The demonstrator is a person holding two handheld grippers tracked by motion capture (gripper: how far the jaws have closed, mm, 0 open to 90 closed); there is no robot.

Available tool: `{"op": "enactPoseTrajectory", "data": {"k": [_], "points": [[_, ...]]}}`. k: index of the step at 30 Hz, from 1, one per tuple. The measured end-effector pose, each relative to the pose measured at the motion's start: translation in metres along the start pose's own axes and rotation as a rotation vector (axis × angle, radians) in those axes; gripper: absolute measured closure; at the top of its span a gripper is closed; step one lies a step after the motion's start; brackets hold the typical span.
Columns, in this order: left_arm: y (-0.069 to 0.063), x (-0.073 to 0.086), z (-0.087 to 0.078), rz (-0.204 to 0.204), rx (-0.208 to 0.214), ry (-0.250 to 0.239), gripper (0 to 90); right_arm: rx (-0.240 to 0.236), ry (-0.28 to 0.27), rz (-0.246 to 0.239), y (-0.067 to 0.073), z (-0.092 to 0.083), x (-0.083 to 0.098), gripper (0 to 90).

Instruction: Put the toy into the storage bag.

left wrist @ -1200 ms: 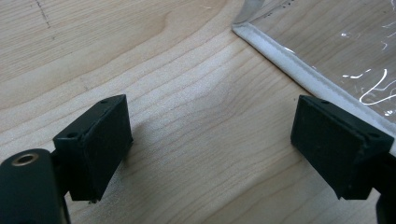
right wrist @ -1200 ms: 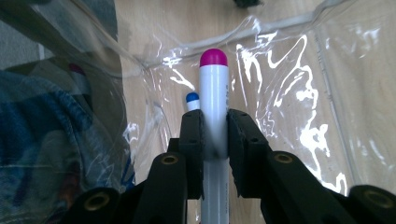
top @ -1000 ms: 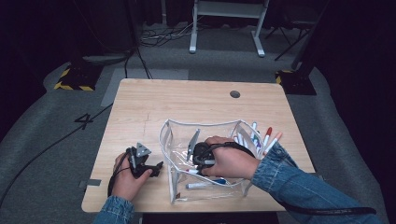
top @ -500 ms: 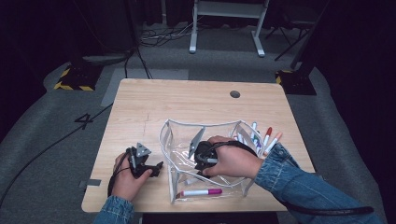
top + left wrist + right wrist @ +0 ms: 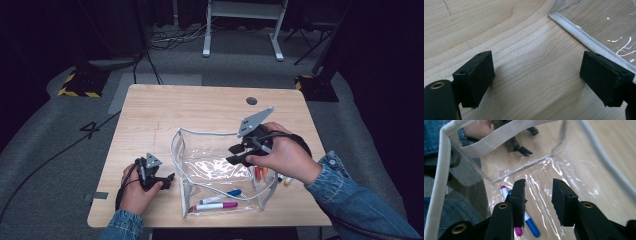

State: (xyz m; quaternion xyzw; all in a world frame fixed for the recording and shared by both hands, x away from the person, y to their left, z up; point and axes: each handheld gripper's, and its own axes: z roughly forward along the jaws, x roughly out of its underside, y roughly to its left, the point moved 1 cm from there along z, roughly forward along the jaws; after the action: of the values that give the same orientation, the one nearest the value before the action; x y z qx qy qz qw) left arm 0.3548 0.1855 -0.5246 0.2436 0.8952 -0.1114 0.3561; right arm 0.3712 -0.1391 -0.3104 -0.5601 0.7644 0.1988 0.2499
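In the high view the right gripper (image 5: 235, 154) is held over the clear pouch (image 5: 200, 165), in the left gripper view the left gripper (image 5: 536, 82) is spread on bare table (image 5: 499, 30), and in the right gripper view the jaws, just opened and empty, are seen above the markers (image 5: 529, 221), so the pouch wall could be snagged during withdrawal.

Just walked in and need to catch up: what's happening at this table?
A person is loading markers into a clear pouch on the wooden table. A pink marker and a blue marker lie inside it. The right tool is above the pouch, its jaws just opened, with nothing between them. The left tool rests open on the table beside the pouch. More markers wait beyond the pouch's right side.
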Motion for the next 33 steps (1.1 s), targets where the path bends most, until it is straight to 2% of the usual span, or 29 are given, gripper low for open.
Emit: {"op": "enactPoseTrajectory", "data": {"k": [2,5,6,7,11,12,13,14,18,20,25,29,33], "points": [[0.0,0.0,0.0,-0.001,0.0,0.0,12.7,0.013,-0.008,0.012,-0.003,-0.006,0.004,62.5],[0.0,0.0,0.0,0.0,0.0,0.0,12.7,0.053,-0.034,0.067,-0.013,-0.023,0.02,60.9],[0.0,0.0,0.0,0.0,0.001,0.0,12.7,0.078,-0.047,0.103,-0.021,-0.033,0.031,60.3],[0.0,0.0,0.0,-0.001,0.0,0.0,12.7,0.078,-0.047,0.103,-0.021,-0.033,0.031,60.3],[0.0,0.0,0.0,0.0,0.002,0.002,12.7,0.139,-0.067,0.188,-0.036,-0.051,0.057,57.6],[0.0,0.0,0.0,0.001,0.002,0.003,12.7,0.154,-0.073,0.219,-0.04,-0.056,0.063,57.0],[0.0,0.0,0.0,0.0,0.002,0.003,12.7,0.182,-0.103,0.269,-0.049,-0.065,0.077,56.2],[0.0,0.0,0.0,0.0,0.0,0.0,12.7,0.182,-0.103,0.269,-0.049,-0.065,0.077,56.1],[0.0,0.0,0.0,0.0,0.0,0.0,12.7,0.249,-0.121,0.35,-0.068,-0.079,0.106,55.5],[0.0,0.0,0.0,0.0,0.0,0.0,12.7,0.268,-0.118,0.392,-0.077,-0.08,0.122,55.9],[0.0,0.0,0.0,0.0,0.002,0.003,12.7,0.33,-0.044,0.477,-0.097,-0.068,0.167,54.2],[0.0,0.0,0.0,-0.001,0.0,0.0,12.7,0.354,-0.008,0.547,-0.107,-0.054,0.197,51.8],[0.0,0.0,0.0,-0.001,0.0,0.0,12.7,0.371,0.03,0.603,-0.112,-0.038,0.217,49.3]]}}
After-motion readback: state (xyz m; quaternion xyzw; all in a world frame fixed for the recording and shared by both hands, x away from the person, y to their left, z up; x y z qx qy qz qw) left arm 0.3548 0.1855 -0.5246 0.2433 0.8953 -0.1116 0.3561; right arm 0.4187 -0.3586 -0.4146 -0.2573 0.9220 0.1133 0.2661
